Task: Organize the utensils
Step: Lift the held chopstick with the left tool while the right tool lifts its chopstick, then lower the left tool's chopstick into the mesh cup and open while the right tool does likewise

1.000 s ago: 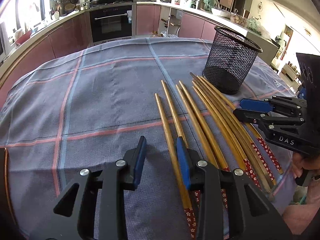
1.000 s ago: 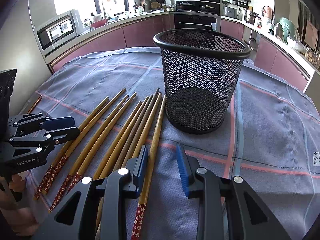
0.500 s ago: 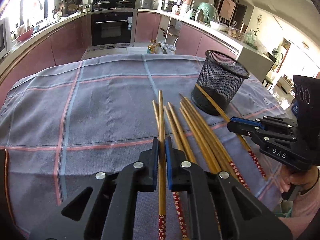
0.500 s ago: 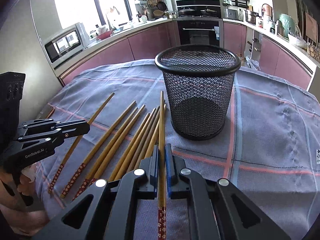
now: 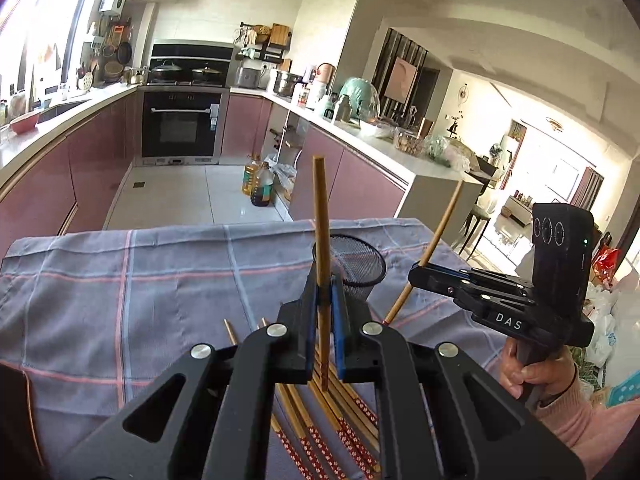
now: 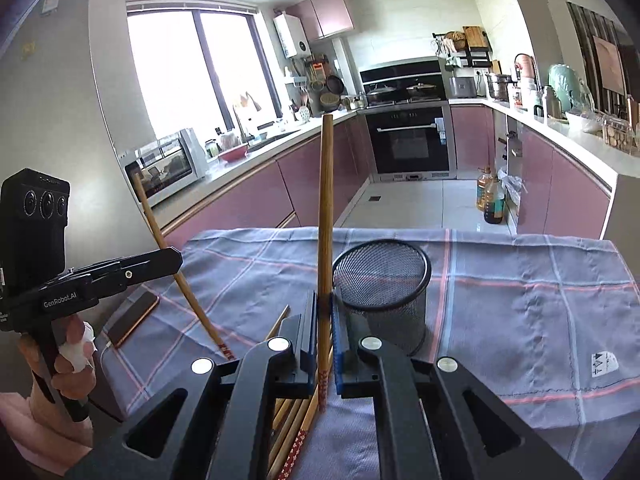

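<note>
My left gripper is shut on a wooden chopstick that stands nearly upright, lifted off the cloth. The right gripper is likewise shut on a second chopstick, tip up. Each gripper also shows in the other's view, the right gripper with its slanted chopstick, the left gripper with its own chopstick. A black mesh cup stands empty just beyond both, also visible as the mesh cup. Several chopsticks with red patterned ends lie below the grippers.
A grey-blue checked cloth covers the table; its far edge drops to the kitchen floor. A phone lies at the table's left side. Oil bottles stand on the floor beyond. A hand holds the right gripper's handle.
Both grippers closed, each on one chopstick, then rose and tipped upward, lifting the two chopsticks off the cloth. The mesh cup now sits lower and smaller in both views.
</note>
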Tool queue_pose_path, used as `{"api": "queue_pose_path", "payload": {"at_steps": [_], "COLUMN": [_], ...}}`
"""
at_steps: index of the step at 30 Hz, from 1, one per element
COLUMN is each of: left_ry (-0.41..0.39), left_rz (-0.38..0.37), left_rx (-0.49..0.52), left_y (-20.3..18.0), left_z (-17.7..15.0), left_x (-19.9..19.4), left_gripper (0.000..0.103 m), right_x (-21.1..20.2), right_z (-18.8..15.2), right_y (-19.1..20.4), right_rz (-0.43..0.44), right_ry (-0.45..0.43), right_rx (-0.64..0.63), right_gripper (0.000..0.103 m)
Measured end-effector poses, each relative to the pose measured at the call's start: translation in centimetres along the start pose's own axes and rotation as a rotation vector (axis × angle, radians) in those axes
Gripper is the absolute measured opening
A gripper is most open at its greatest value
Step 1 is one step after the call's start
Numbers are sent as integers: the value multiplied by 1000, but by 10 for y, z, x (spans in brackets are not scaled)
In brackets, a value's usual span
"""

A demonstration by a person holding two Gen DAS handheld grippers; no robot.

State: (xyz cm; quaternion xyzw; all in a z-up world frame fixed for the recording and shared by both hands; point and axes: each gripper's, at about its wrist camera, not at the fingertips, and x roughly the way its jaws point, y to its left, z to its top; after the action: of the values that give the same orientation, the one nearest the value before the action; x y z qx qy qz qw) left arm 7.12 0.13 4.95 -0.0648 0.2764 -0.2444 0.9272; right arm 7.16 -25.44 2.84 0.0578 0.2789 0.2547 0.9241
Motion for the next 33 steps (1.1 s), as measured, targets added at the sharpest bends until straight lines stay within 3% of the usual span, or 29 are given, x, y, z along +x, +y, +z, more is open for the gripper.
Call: {"api": "queue_pose_path", "payload": {"at_steps": [12,16,20,28,33], "left_ry": [-129,-127,-67,118,143], "left_rz": [-50,-53,-37,-25,-19], "left_rx": [22,29,56,99,86], "left_y": [-32,-41,-49,-50,-43], "left_z": [78,95,96,59,55], "left_x": [11,23,49,101,117], "left_gripper": [7,7,7,8,8], "right_x": [-28,-22,1,47,67], "right_z": [71,82,79,58,53], "right_y": [-13,-23,-31,-40,-46], "right_rz": [-13,-31,-50,-59,-72], "right_ry": [-150,-163,-97,110,176], "right_rx": [-58,-46,-47,-36,-15], "right_gripper": [6,6,6,6,6]}}
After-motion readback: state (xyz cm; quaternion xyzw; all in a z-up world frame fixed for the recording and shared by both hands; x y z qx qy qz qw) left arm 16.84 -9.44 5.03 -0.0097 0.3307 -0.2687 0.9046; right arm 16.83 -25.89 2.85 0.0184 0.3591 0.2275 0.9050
